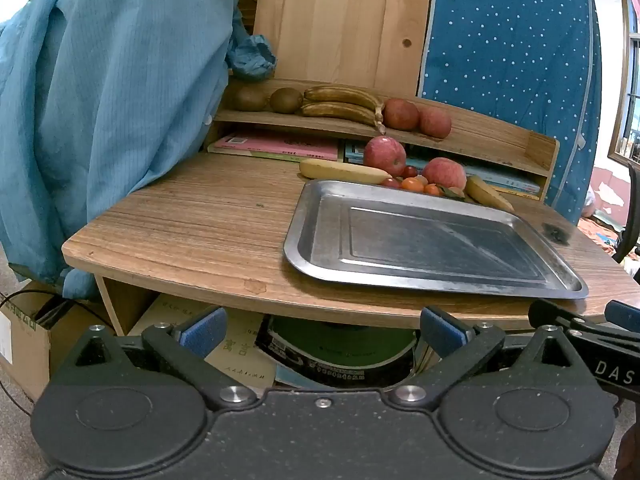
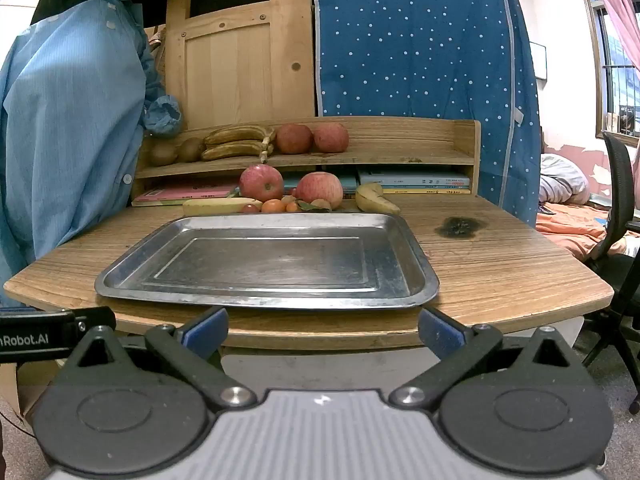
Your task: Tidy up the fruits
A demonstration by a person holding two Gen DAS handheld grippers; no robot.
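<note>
Two grippers hang just short of the table's (image 2: 500,276) near edge, and both are spread wide with nothing between the blue pads. Left gripper (image 1: 322,330) sits low, its fingers over the shadowed gap under the tabletop; ahead of it and off to its right lies the metal tray (image 1: 320,240), bare inside. Right gripper (image 2: 322,330) faces that same tray (image 2: 120,280) almost head-on, just beyond its fingertips. Past the tray's far rim, the loose fruit is bunched up: two red apples (image 2: 261,182), a yellow banana (image 2: 222,206) lying flat to their left, another banana (image 2: 374,198) to their right, and a clutch of small oranges (image 2: 274,205) and little red fruit in front. Further back, up on the wooden shelf (image 2: 400,152), sit two kiwis (image 2: 176,152), a pair of browned bananas (image 2: 236,142) and two more apples (image 2: 312,138). Books (image 2: 414,182) lie flat under that shelf. A blue coat (image 2: 72,128) hangs off to the left of both grippers.
</note>
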